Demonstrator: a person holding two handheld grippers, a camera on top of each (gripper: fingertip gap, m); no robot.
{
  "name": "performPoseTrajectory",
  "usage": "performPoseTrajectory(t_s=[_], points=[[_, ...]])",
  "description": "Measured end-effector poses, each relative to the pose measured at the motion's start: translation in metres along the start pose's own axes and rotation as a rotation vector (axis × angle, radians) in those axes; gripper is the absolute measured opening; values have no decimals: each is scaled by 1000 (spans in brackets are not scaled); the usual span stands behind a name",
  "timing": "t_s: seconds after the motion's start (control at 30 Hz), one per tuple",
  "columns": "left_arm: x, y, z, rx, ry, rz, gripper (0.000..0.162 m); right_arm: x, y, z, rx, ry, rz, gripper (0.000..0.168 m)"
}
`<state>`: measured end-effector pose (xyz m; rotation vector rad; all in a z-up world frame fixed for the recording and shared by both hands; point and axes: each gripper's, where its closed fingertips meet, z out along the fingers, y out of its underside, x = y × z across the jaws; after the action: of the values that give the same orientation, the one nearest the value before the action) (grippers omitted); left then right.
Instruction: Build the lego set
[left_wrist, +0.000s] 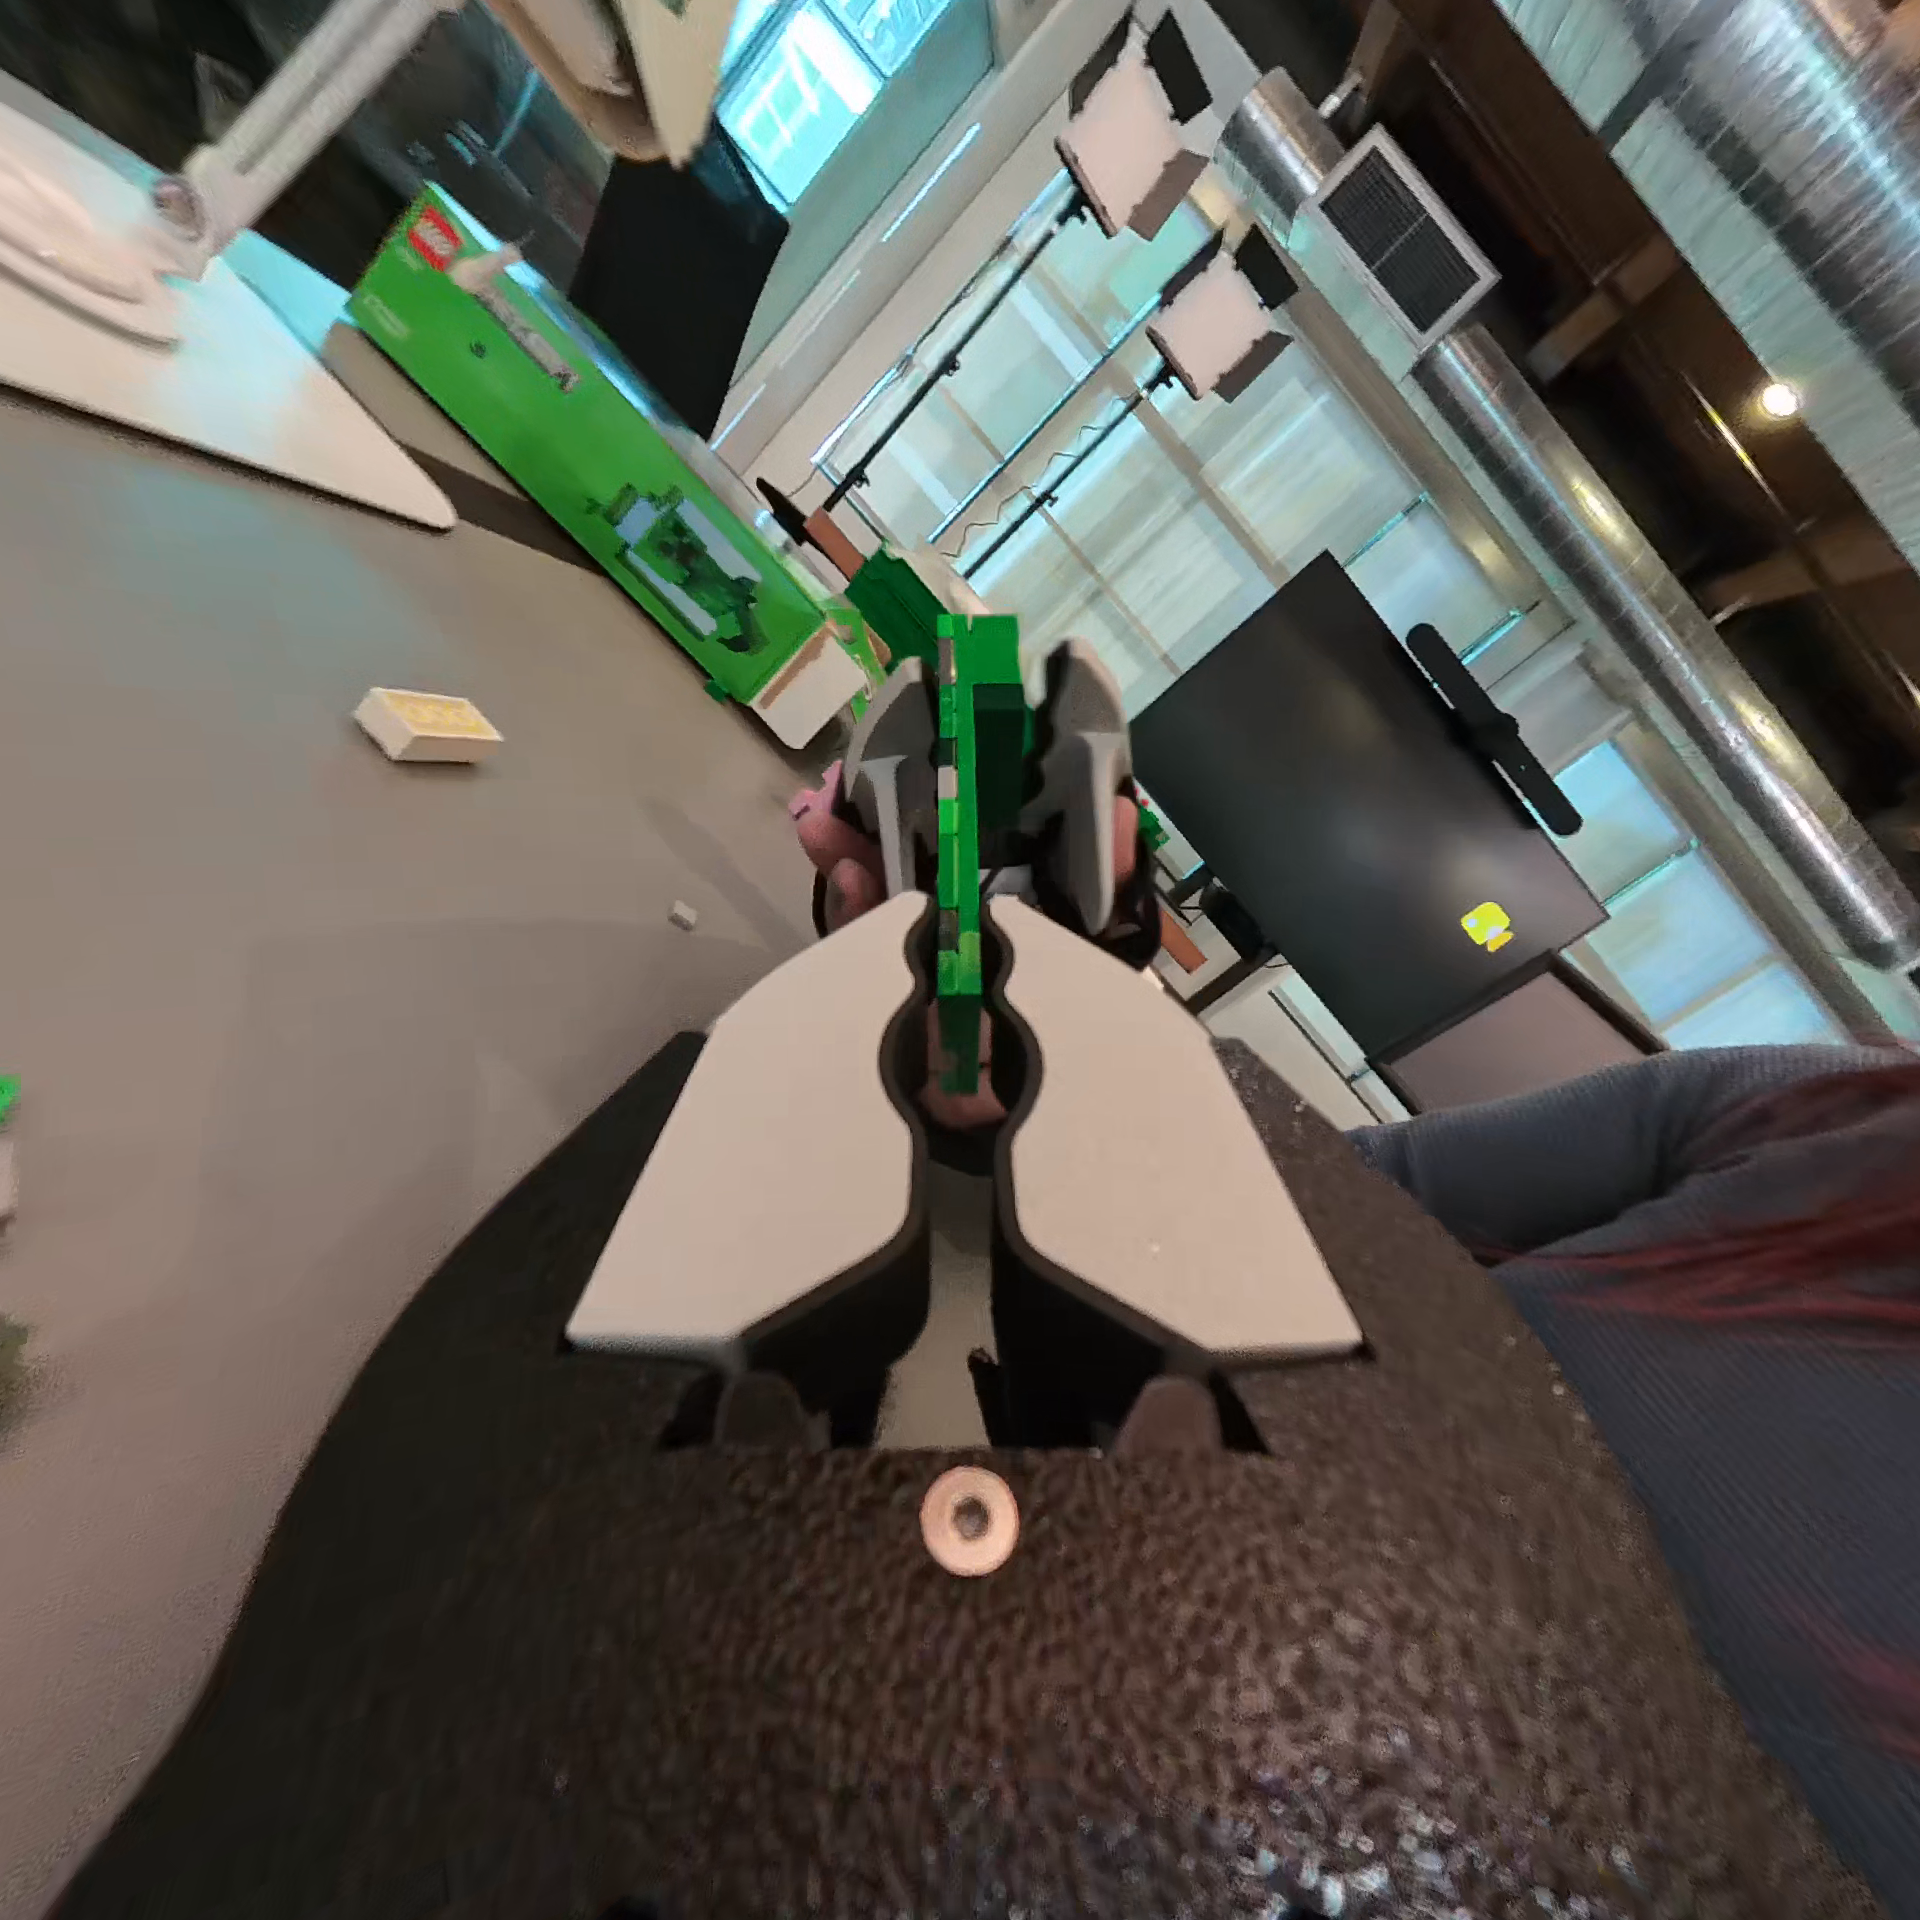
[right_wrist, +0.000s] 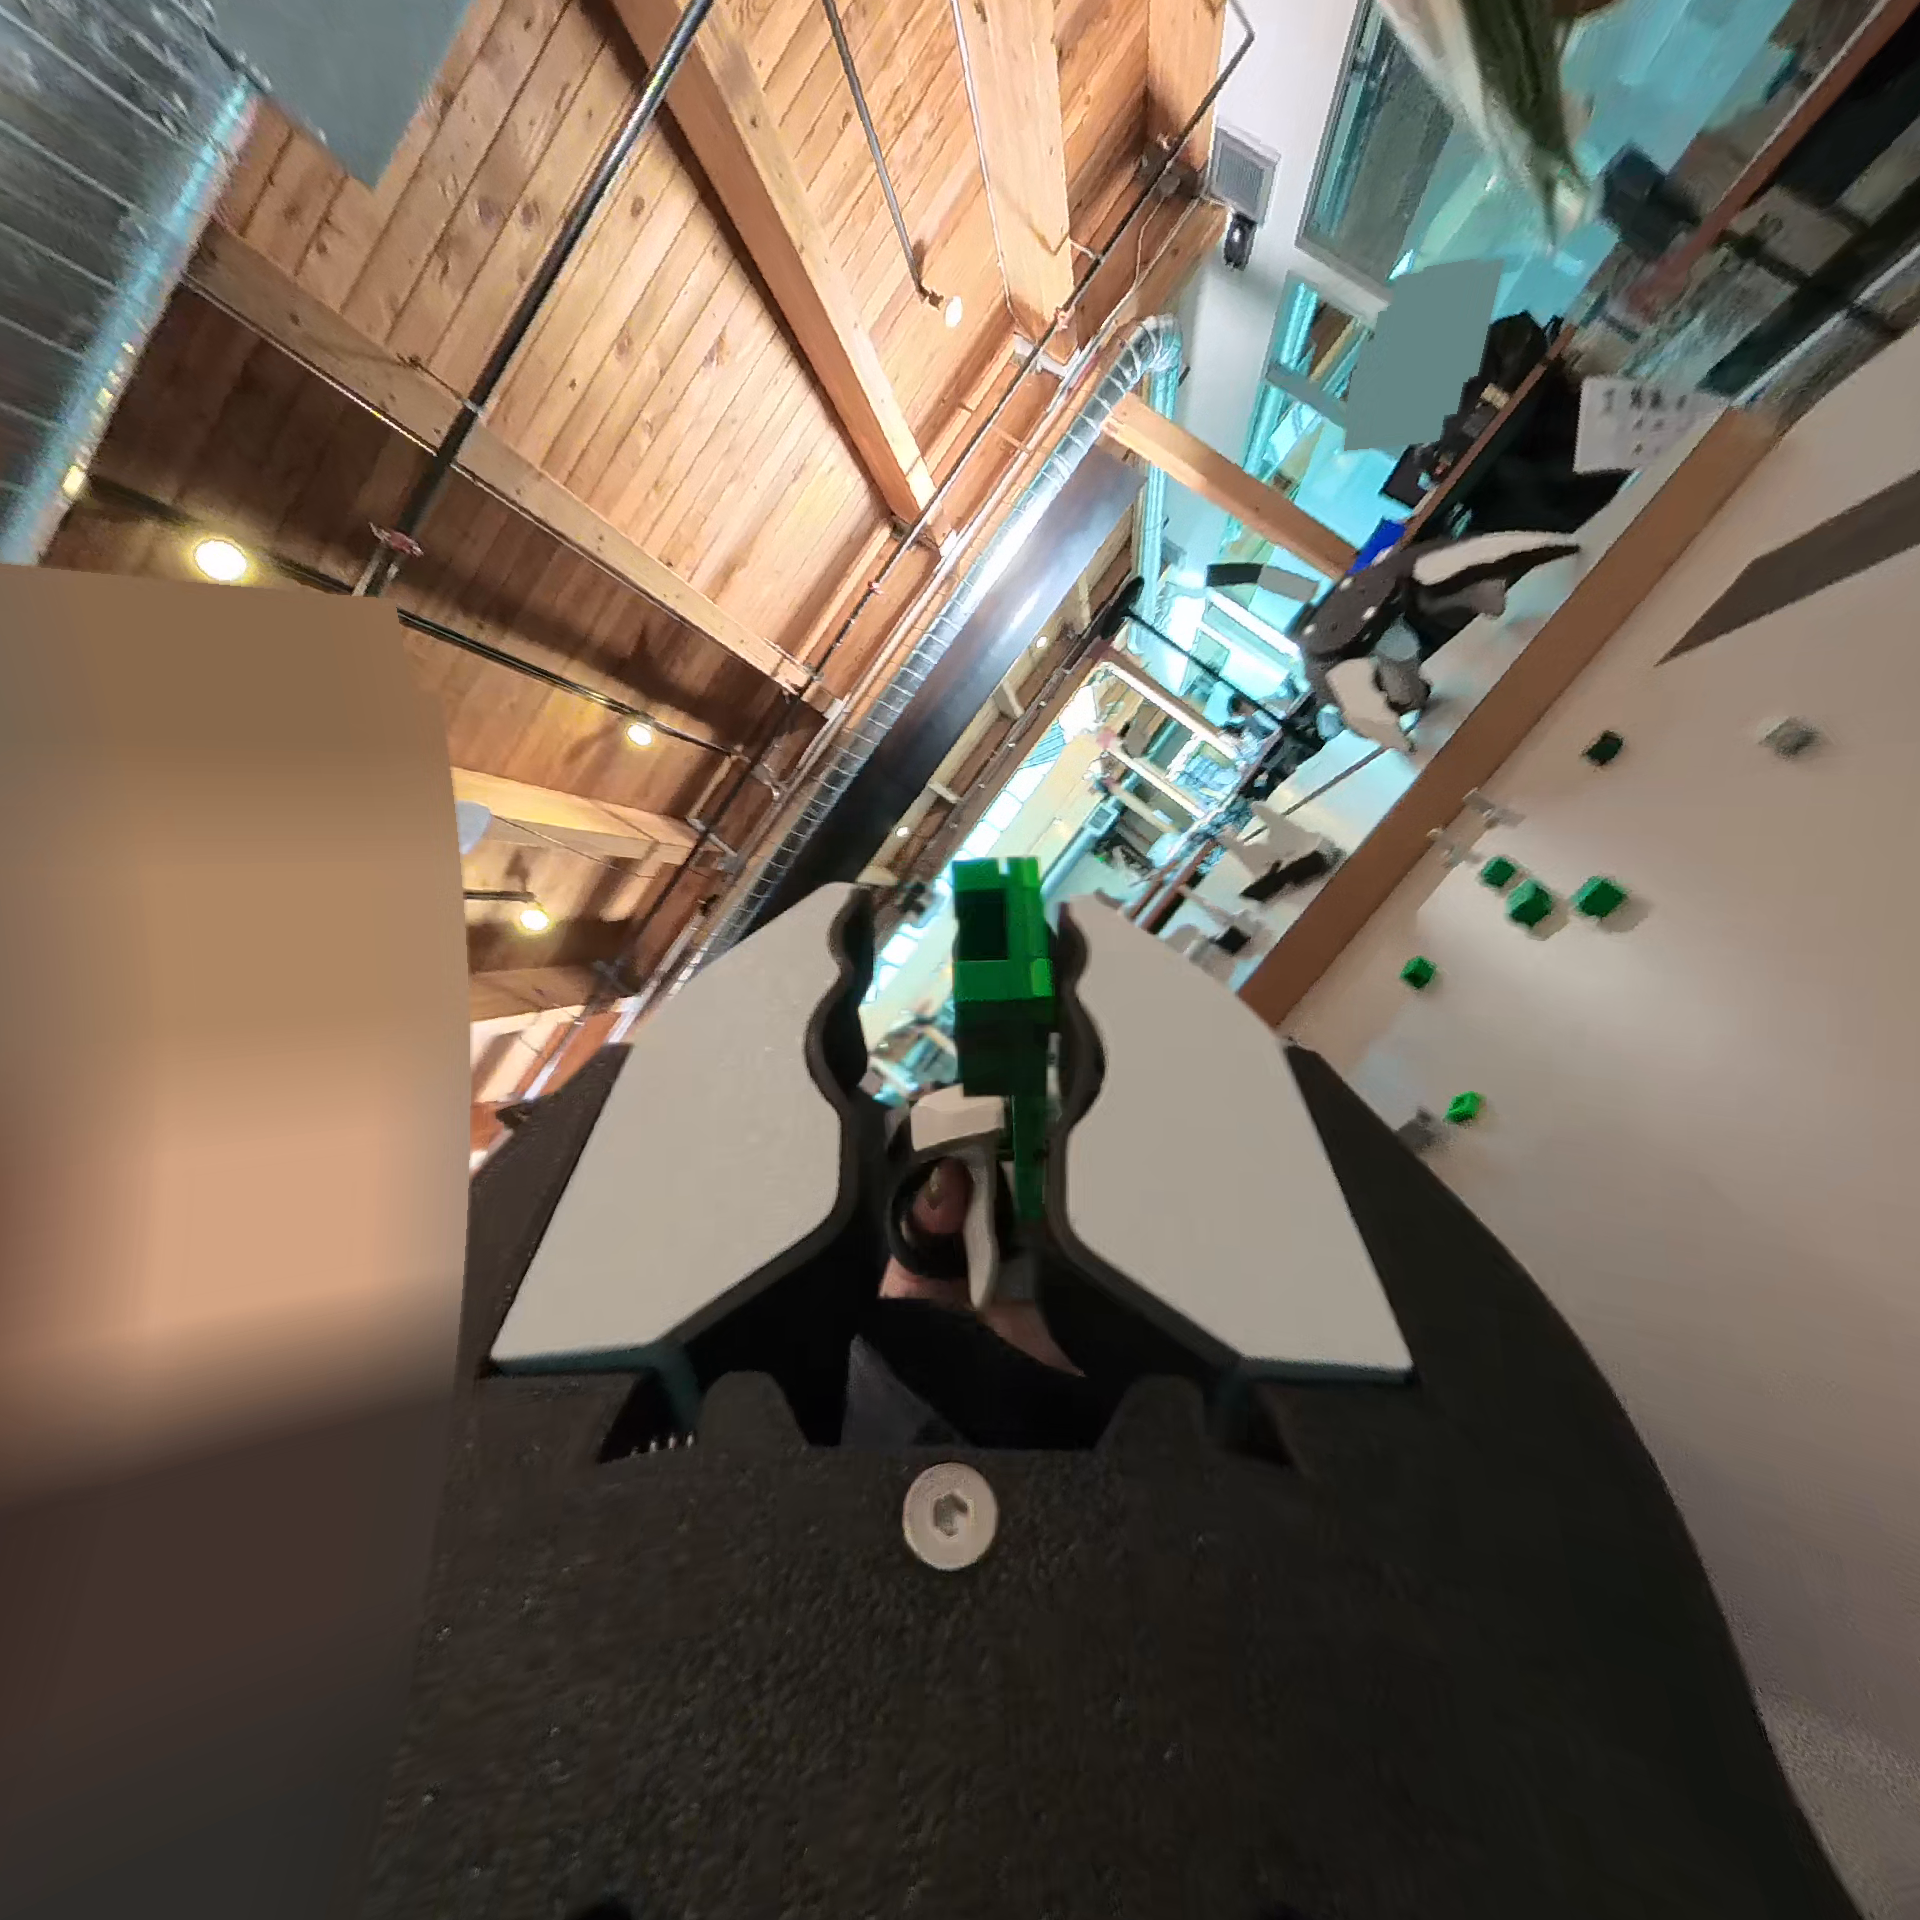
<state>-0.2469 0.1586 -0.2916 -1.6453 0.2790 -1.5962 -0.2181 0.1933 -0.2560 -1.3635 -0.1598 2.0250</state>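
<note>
Both grippers are raised off the table (left_wrist: 260, 935) and face each other, sharing one green build (left_wrist: 971, 831). I judge this a mid-air join or re-grip: held at both ends, the build can be pressed together without a surface. My left gripper (left_wrist: 961, 935) has its jaws clamped on the near end of the build. The right gripper (left_wrist: 987, 769) appears beyond it, its jaws flanking the far end. In the right wrist view the right gripper (right_wrist: 961, 935) shows a gap on the left of the build (right_wrist: 1003, 987); the right jaw looks to be touching it, so I cannot tell if it grips. Loose green bricks (right_wrist: 1527, 899) lie well apart on the table. The green box (left_wrist: 582, 457) carries a brand logo and a picture of the model; its writing is not recorded here. A white brick (left_wrist: 426, 724) lies alone on the table.
</note>
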Motion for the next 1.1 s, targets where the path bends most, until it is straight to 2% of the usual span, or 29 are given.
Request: performPoseTrajectory(t_s=[0.1,0.13,0.17,0.23,0.3,0.43,0.53,0.63,0.7,0.77,0.87,0.97,1.07,1.1], points=[[-15,-12,-24,11,-93,-62,5,8,-9,-10,-41,94,-162,40],[-23,-15,-35,13,-132,-99,5,12,-7,-13,-110,144,-235,40],[-32,-19,-46,29,-180,-115,5,18,-2,-15,-209,199,-317,41],[-50,-25,-70,45,-276,-132,6,33,20,-21,-525,313,-517,33],[-59,-31,-90,70,-322,-151,6,44,44,-25,-823,335,-658,32],[-70,-24,-119,25,-373,-229,6,47,77,-25,-1283,115,-878,32],[-71,-15,-133,-8,-348,-321,6,47,89,-28,-1529,-114,-1013,33],[-66,0,-137,-94,-316,-378,6,65,87,-32,-1791,-178,-1130,33],[-64,3,-139,-113,-309,-377,6,74,85,-17,-1826,-162,-1152,28],[-68,-4,-145,-67,-336,-368,6,81,88,7,-1743,-154,-1169,31],[-69,-18,-157,20,-355,-347,6,98,95,31,-1679,-205,-1304,33],[-67,-25,-168,56,-381,-325,6,112,113,36,-1762,-227,-1269,35],[-69,-24,-174,59,-399,-331,6,129,120,40,-1851,-225,-1303,28],[-70,-23,-175,57,-401,-337,6,128,123,46,-1832,-238,-1294,25]])
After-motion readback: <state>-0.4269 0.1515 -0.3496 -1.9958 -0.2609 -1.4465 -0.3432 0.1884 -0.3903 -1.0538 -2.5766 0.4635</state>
